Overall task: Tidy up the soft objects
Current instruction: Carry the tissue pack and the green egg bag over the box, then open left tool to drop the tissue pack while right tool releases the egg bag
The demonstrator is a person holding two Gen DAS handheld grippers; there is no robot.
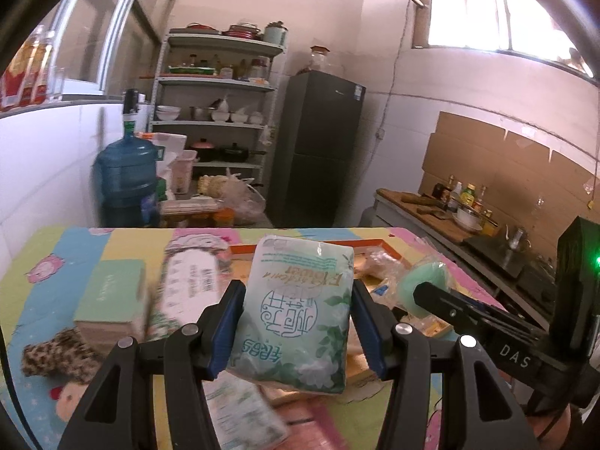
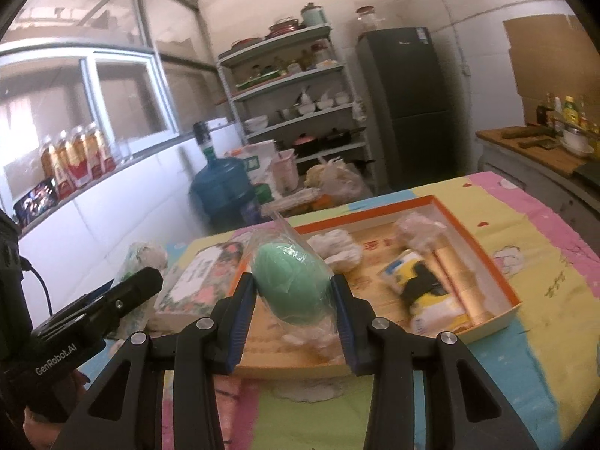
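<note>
Tissue pack (image 1: pixel 296 311) pinched in my left gripper (image 1: pixel 296 322), green sponge (image 2: pixel 292 288) in my right gripper (image 2: pixel 294 315); tray (image 2: pixel 483 258) part-filled, counter (image 1: pixel 48 247) clutter remains.

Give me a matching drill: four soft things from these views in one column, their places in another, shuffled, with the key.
1. white-green plastic tissue pack
2. green sponge in clear wrap
3. leopard-print plush toy
4. yellow-white soft packet

A. inside the orange-rimmed cardboard tray
B. between left gripper jaws
C. lying on the colourful tablecloth
D. between right gripper jaws

1-B, 2-D, 3-C, 4-A
</note>
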